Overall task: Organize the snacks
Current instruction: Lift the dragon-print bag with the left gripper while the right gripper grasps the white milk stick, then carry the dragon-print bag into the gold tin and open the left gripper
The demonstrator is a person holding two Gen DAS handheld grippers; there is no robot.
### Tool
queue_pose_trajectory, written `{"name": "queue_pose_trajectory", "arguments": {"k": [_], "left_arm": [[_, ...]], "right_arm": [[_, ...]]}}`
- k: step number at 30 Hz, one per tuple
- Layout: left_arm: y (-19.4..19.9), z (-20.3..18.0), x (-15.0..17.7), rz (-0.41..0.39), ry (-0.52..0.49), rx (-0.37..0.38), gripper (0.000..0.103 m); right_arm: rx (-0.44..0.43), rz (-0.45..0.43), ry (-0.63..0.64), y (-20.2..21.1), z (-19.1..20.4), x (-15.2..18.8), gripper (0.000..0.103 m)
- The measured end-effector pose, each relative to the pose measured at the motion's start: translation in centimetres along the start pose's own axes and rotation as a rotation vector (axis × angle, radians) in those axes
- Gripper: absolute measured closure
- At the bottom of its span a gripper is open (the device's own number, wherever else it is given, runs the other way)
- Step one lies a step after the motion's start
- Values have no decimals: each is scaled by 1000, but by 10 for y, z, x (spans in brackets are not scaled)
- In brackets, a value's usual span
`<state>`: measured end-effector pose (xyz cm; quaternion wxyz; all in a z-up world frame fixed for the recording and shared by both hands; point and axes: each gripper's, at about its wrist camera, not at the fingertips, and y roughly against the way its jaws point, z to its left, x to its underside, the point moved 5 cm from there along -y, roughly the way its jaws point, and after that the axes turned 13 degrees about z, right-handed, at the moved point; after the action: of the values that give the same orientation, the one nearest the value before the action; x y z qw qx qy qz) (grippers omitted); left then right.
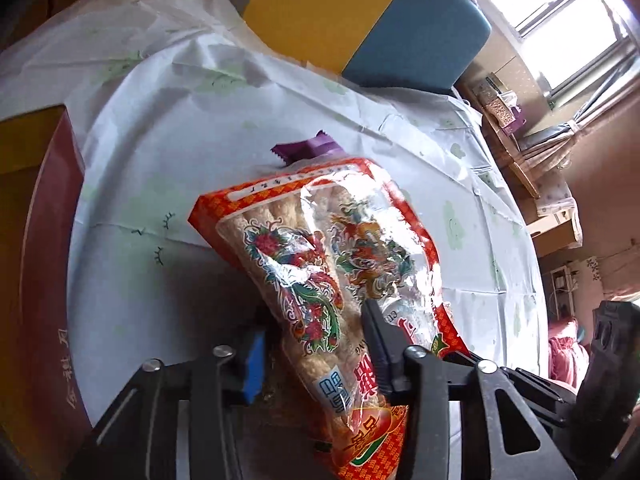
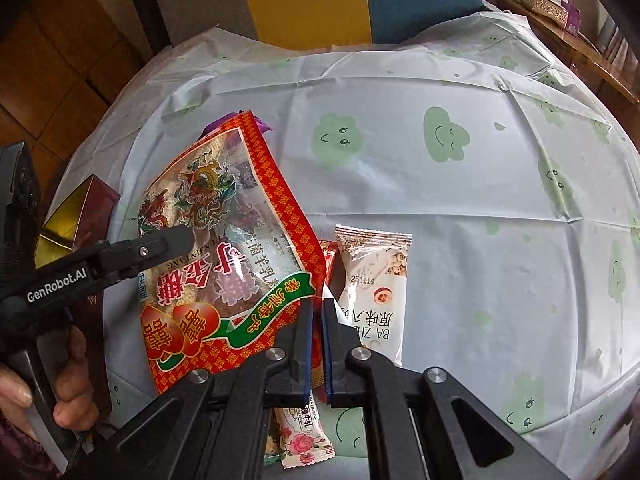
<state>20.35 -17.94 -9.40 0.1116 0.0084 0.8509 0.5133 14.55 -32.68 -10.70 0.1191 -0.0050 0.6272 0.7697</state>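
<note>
My left gripper [image 1: 316,332] is shut on a big red-and-orange snack bag [image 1: 320,256] with clear panels and a dragon and phoenix print, and holds it above the table. The bag [image 2: 216,248] and one left finger [image 2: 168,242] also show in the right wrist view. My right gripper [image 2: 318,320] hovers low, its jaws nearly together with a narrow gap and nothing between them. Under it lie a white snack pack [image 2: 372,280], a small red pack [image 2: 329,258] and a rose-printed pack [image 2: 304,436]. A purple wrapper [image 1: 306,148] lies behind the bag.
A dark red box with a gold inside [image 1: 36,240] stands at the table's left edge; it also shows in the right wrist view [image 2: 76,216]. The white cloth with green clouds [image 2: 460,168] covers the round table. A yellow and blue chair back [image 1: 360,12] stands behind.
</note>
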Motion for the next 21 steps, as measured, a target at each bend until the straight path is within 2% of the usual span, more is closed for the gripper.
{"name": "queue_pose_trajectory", "arguments": {"k": [1,2,8,10,12,15,17,21], "left_arm": [[5,0,0,-14,-5,3,78],[10,-2,0,-24,-16,4,80],[38,-9,9,-100,-132,-115,82],[48,-10,12,-133,-165,-135,82],[57,-5,17,-143,-180,-153,83],[67,1,26,-160,-208,-165,83],[72,7,32,-160,-216,-177,83],[83,14,42,-173,-215,-155,83]], "right_arm": [[-14,-6,-8,2,-2,0,93],[-37,-12,-21,5,-3,-1,93],[-153,-78,-69,24,-8,-5,90],[-182,-116,-84,32,-11,-6,90],[-226,-146,-95,37,-13,-8,80],[-270,-140,-84,33,-8,-10,80],[-259,-128,-53,26,0,-11,79],[-151,-104,43,11,21,-10,70]]}}
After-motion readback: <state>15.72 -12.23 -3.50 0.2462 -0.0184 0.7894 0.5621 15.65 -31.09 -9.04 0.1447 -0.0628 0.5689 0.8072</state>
